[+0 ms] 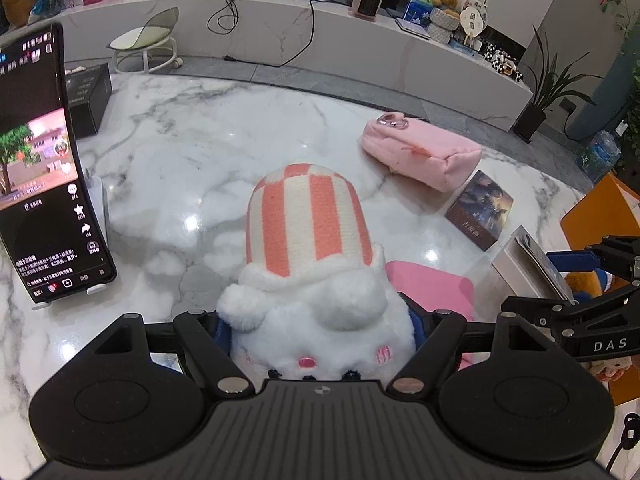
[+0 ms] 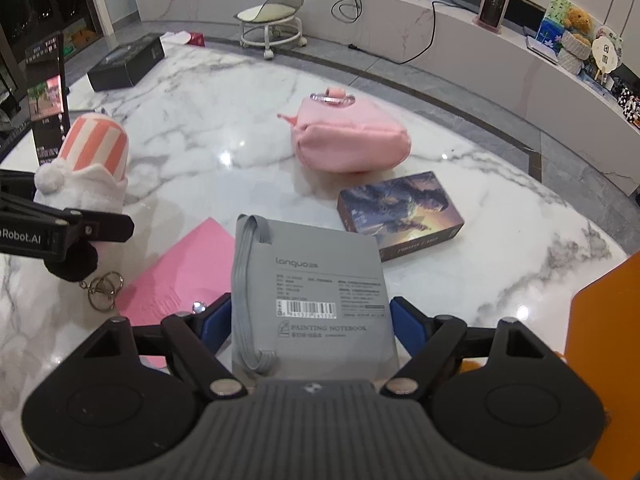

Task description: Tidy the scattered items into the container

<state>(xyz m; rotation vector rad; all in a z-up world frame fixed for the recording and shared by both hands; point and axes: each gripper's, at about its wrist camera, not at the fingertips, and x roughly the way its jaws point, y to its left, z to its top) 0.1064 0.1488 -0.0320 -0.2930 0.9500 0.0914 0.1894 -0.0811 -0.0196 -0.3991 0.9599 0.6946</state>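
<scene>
My left gripper [image 1: 320,332] is shut on a white fluffy plush toy [image 1: 308,248] with a pink-and-white striped hat, its blue pads pressing the toy's sides. In the right wrist view the same toy [image 2: 96,152] shows at the left. My right gripper [image 2: 310,320] is shut on a grey painting notebook [image 2: 308,280] with an elastic band, held by its two edges. An orange container [image 2: 608,340] stands at the right, its wall [image 1: 600,216] also showing in the left wrist view. A pink pouch [image 2: 352,140], a picture-printed box [image 2: 400,216] and a pink sheet [image 2: 180,272] lie on the marble table.
A phone on a stand [image 1: 40,168] plays video at the left. Behind it lies a black box [image 1: 88,96]. A key ring with a black pompom [image 2: 104,284] lies by the pink sheet. A low stool [image 2: 272,24] and a cabled ledge lie beyond the table.
</scene>
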